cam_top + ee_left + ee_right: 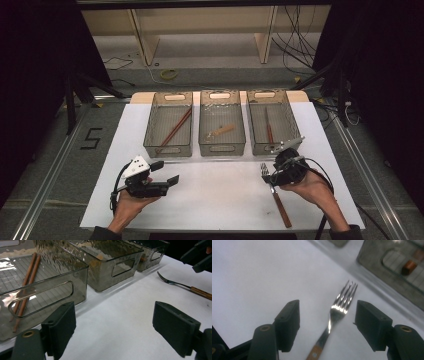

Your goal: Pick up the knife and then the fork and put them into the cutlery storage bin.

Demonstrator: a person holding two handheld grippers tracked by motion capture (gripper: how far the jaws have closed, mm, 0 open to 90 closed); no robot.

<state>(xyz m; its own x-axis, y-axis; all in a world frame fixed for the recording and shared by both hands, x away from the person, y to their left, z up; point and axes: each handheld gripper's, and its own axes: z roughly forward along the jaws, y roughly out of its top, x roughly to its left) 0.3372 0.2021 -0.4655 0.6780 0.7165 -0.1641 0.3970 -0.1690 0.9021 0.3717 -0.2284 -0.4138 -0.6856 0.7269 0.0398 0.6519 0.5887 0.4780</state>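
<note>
We have the right gripper [272,172] low over the fork [276,192], jaws spread wide and straddling the metal neck just behind the tines, pads clear of it on both sides, nothing gripped. The fork lies flat on the white table sheet [220,195], tines pointing toward the bins, wooden handle toward the near edge, just in front of the right bin [272,127]. Our left gripper [162,175] is also wide open and empty, hovering over bare sheet in front of the left bin [169,125], which holds chopsticks [175,129]. The middle bin [222,122] holds a wooden-handled utensil [222,131], type unclear.
</note>
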